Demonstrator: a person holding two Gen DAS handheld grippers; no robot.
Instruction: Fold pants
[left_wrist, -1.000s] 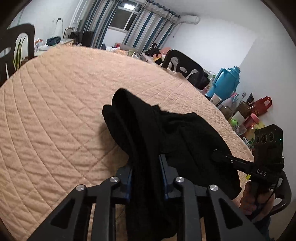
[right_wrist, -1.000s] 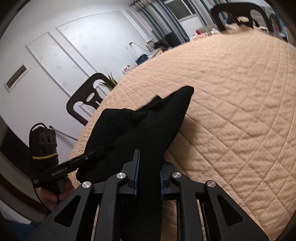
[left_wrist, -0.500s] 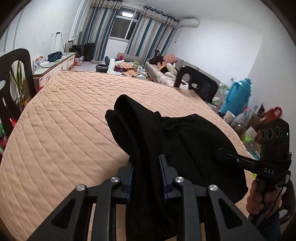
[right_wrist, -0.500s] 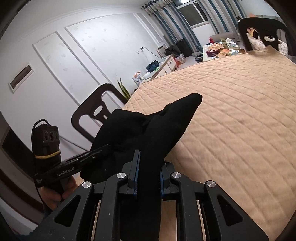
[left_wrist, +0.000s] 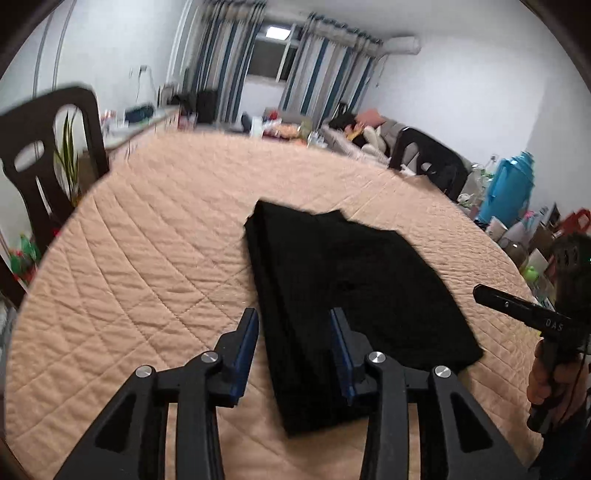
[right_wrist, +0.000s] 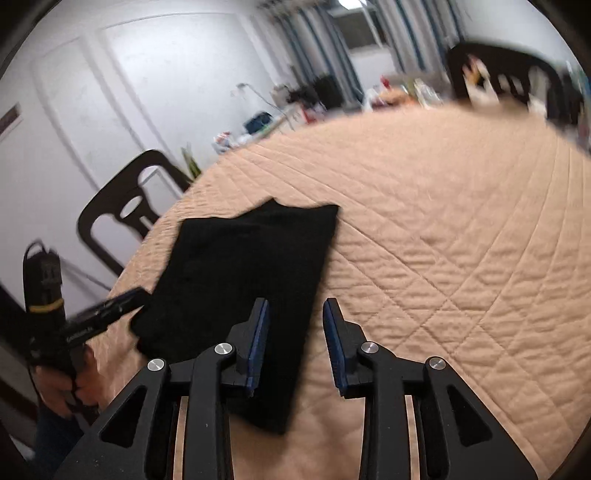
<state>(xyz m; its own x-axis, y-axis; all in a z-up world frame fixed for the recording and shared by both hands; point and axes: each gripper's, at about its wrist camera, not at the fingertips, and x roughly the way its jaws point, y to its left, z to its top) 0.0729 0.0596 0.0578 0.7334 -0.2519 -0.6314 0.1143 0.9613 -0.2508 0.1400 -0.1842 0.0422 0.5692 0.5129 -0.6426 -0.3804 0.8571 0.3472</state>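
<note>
The black pants lie folded flat on the peach quilted table cover, near its front edge. My left gripper is open, its fingers either side of the pants' near left edge, holding nothing. In the right wrist view the pants lie flat too. My right gripper is open and empty above the pants' near right edge. Each gripper shows in the other's view: the right one at the far right, the left one at the far left.
Black chairs stand at the table's left side and far right side. A blue thermos and clutter sit beyond the right edge. The quilted cover stretches far beyond the pants.
Both grippers were shut on the lifted pants. They have opened and let go. The pants now lie flat on the table, and both grippers have drawn back a little.
</note>
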